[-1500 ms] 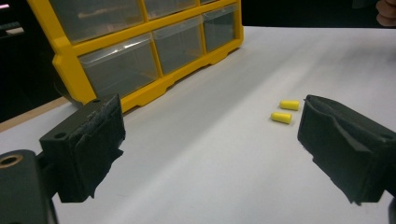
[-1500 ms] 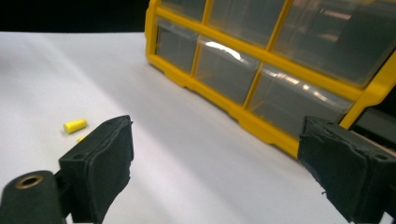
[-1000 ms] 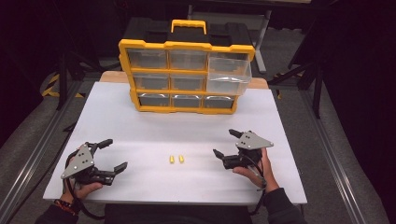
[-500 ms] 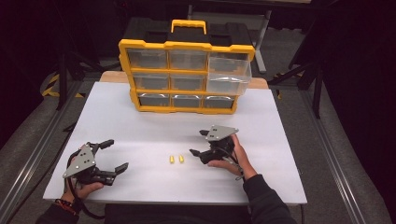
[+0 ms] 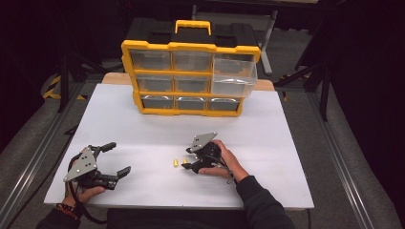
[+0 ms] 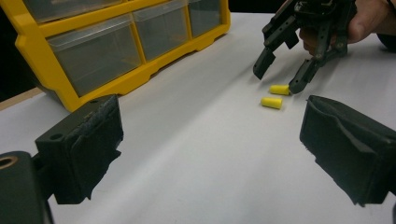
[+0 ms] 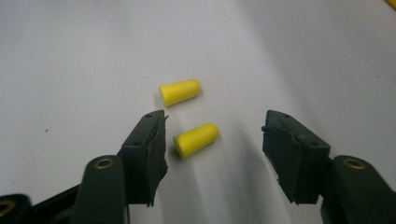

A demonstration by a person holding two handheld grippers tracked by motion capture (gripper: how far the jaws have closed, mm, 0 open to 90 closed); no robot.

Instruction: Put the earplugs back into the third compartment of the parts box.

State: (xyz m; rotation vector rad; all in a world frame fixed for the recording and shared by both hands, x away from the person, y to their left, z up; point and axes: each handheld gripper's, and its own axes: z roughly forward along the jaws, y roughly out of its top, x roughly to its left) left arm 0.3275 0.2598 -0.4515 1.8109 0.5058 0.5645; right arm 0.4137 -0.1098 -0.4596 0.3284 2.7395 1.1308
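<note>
Currently right gripper (image 7: 212, 140) jaws closing, half-narrowed around near earplug (image 7: 196, 138), not pinching; left gripper (image 6: 210, 149) wide, empty. Risk: off-centre jaw nudges the plug, rolling it into second earplug (image 7: 180, 91).

You are bringing your right gripper (image 5: 187, 159) in on the two yellow earplugs (image 5: 180, 162).

Your right hand (image 5: 224, 162) is travelling leftward across the white table (image 5: 286, 143) in the high view, from its start well off to the right of the plugs to a spot right at them, and it is sinking toward the surface as it goes. The jaws have just been closing from wide to about half, and in the right gripper view the nearer earplug (image 7: 196, 138) is now lying between them, close to one pad but not yet pressed, with the farther earplug (image 7: 180, 91) just beyond the tip.
</note>
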